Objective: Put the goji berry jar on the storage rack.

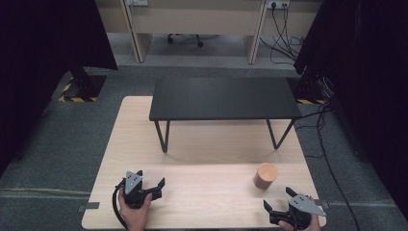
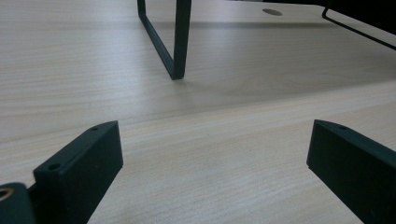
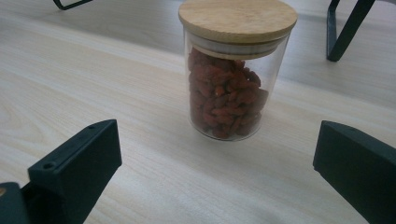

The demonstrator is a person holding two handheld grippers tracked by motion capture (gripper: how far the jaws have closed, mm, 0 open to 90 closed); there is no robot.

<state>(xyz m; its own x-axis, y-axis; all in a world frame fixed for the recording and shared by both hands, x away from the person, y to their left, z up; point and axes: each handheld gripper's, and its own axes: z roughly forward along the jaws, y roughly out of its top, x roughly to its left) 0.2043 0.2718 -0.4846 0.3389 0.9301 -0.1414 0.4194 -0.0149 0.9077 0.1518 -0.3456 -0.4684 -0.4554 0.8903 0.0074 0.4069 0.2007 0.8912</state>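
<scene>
A glass jar (image 1: 265, 176) with a wooden lid stands upright on the light wooden table (image 1: 202, 192), near its front right. The right gripper view shows the jar (image 3: 233, 79) holding red dried berries, a short way ahead of my open jaws. My right gripper (image 1: 278, 199) rests at the table's front right corner, open, with nothing between its jaws (image 3: 219, 168). At the front left a hand holds my left gripper (image 1: 152, 179), open and empty above bare wood (image 2: 215, 158).
A low black bench (image 1: 223, 98) with thin metal legs stands on the far half of the table; one leg (image 2: 180, 42) rises ahead of the left gripper. Cables run over the grey carpet on the right. Dark curtains flank both sides.
</scene>
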